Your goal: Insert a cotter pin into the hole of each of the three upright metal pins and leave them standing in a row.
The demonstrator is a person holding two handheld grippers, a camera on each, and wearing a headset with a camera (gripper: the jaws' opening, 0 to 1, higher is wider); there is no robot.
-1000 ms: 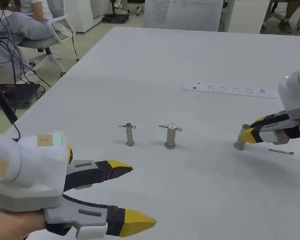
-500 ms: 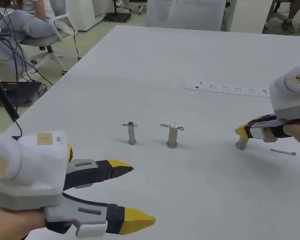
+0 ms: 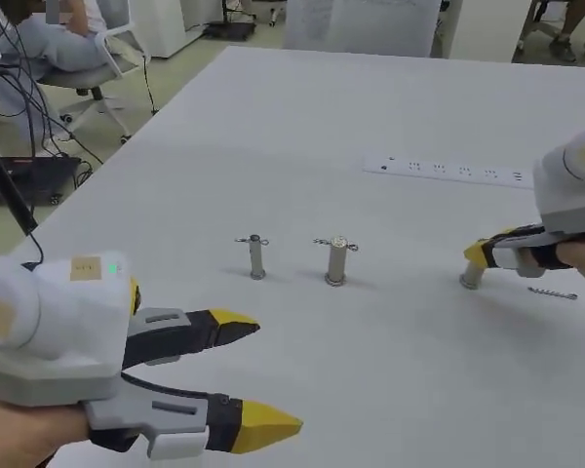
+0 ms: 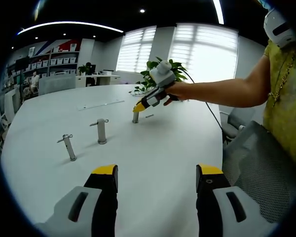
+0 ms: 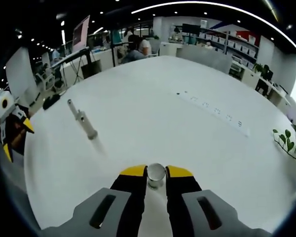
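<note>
Two upright metal pins [image 3: 256, 257] [image 3: 336, 261] stand side by side at mid-table, each with a cotter pin through its top. They also stand in the left gripper view [image 4: 69, 147] [image 4: 101, 131]. Further right stands a third metal pin [image 3: 470, 278]. My right gripper [image 3: 478, 255] is shut on its upper part, and its round top [image 5: 156, 175] sits between the yellow fingertips of the right gripper [image 5: 156, 170]. A loose cotter pin [image 3: 553, 292] lies on the table just right of it. My left gripper [image 3: 263, 378] hovers open near the front edge, its jaws holding nothing [image 4: 158, 173].
A white power strip [image 3: 453, 173] lies flat behind the pins, toward the far right. The white table [image 3: 302, 127] stretches far back. An office chair [image 3: 88, 83] and cables stand off the left edge.
The right gripper's body has shifted slightly up and to the right while staying at the third pin. The pins and the left gripper hold their places.
</note>
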